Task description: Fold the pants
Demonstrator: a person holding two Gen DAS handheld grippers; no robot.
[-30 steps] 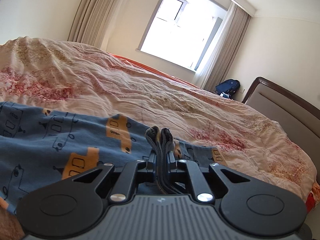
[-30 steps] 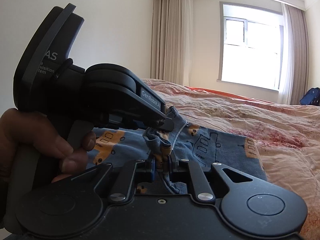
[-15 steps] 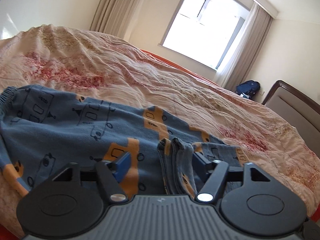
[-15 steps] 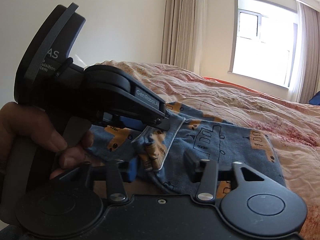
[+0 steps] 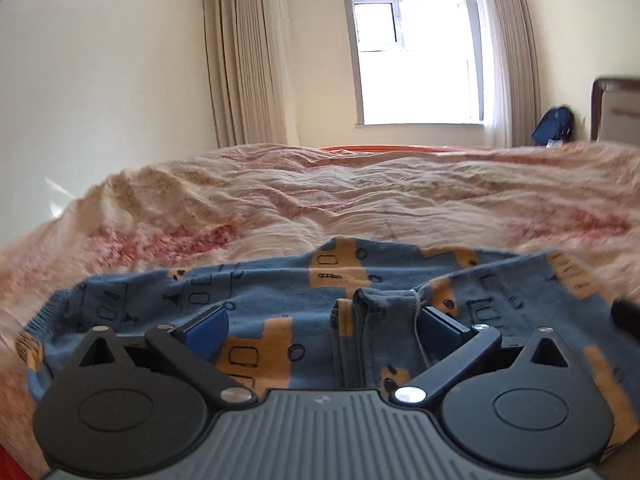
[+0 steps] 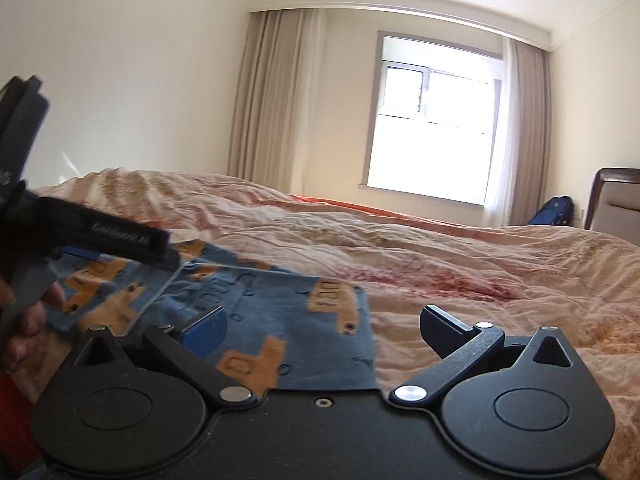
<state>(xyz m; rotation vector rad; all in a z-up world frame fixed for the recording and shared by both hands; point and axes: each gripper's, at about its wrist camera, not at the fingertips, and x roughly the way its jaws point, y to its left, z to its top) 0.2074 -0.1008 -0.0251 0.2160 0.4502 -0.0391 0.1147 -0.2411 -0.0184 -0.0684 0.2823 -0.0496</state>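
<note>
Blue pants (image 5: 264, 300) with orange vehicle prints lie folded on the bed's near edge. My left gripper (image 5: 322, 328) is open over them, and a bunched ridge of the fabric (image 5: 376, 312) stands loose between its fingers. In the right wrist view the pants (image 6: 280, 312) lie flat with a straight edge at the right. My right gripper (image 6: 320, 324) is open and empty just above that right part. The left gripper's body (image 6: 80, 236) and the hand holding it show at the left of this view.
A wrinkled peach and red quilt (image 5: 360, 200) covers the bed beyond the pants. A wooden headboard (image 6: 616, 204) stands at the far right, with a dark blue bag (image 6: 554, 210) on the floor by the window and curtains.
Both grippers were shut on bunched pants fabric a second ago. Both have opened wide, let go and drawn back a little. The fabric now rests on the bed.
</note>
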